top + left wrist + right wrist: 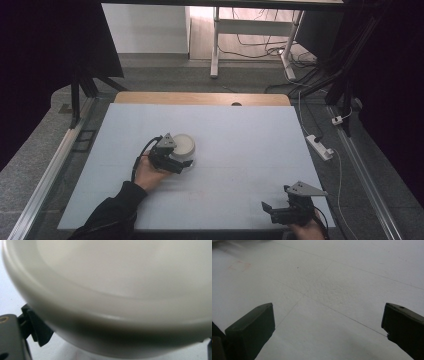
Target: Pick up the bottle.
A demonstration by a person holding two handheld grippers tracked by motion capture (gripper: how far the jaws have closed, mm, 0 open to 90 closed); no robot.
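Note:
A shallow white bowl [183, 143] sits on the pale table sheet [250, 135], left of the middle. My left gripper [186, 161] is right at its near side, held by a hand in a dark sleeve. In the left gripper view the bowl [120, 277] looms very close, its base lying between the two widely spread jaws; contact cannot be made out. My right gripper [272, 212] hovers low at the front right edge of the table. In the right gripper view it [328, 325] stands open over bare sheet [332, 277].
A wooden table edge [200, 98] shows beyond the sheet. A white power strip [320, 146] with cables lies on the floor to the right. Metal rails [55, 165] run along the left side, and black frame posts [75, 100] stand at the back left.

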